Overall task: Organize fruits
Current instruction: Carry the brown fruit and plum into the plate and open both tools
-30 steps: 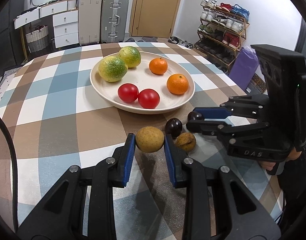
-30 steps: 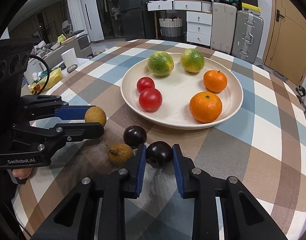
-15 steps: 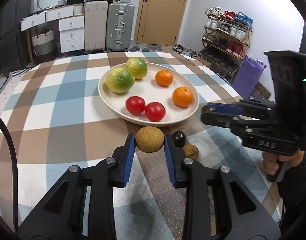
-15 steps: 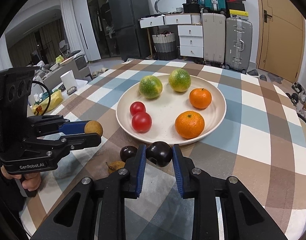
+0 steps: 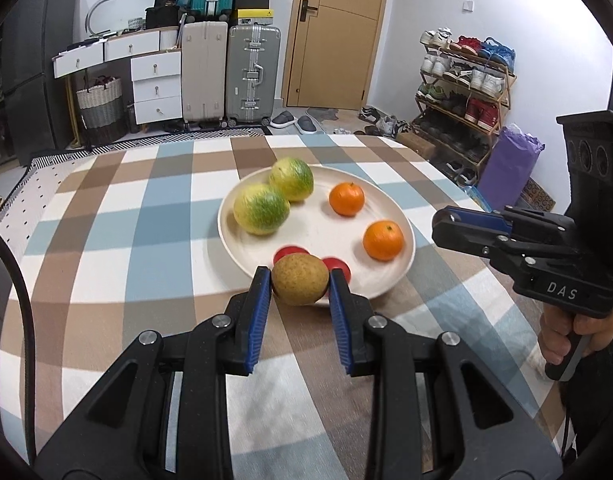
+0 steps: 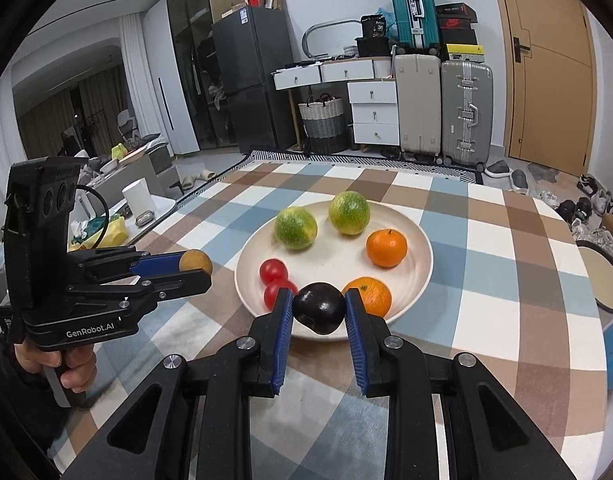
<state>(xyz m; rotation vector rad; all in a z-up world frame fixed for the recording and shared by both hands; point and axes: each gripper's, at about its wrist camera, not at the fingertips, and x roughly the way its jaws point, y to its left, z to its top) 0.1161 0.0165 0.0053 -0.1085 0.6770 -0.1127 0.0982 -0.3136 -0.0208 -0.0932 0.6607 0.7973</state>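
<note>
Brown fruit [image 5: 300,283], clamped between left gripper [image 5: 300,286] pads at mid-girth, held clear of the table, just short of the plate [image 5: 390,280] rim. Dark plum [image 6: 319,307], likewise pinched in right gripper [image 6: 318,309], also ahead of the rim. Both probably light, roundish, smooth-skinned; likely to roll or slip if squeezed off-centre, prone to bruising, so best taken across the widest part, gently. Beyond the tips on the plate: two tomatoes [image 6: 272,271], two oranges [image 6: 386,247], two green citrus [image 6: 295,227], with bare space mid-plate. Checked cloth [image 5: 106,216] beneath.
</note>
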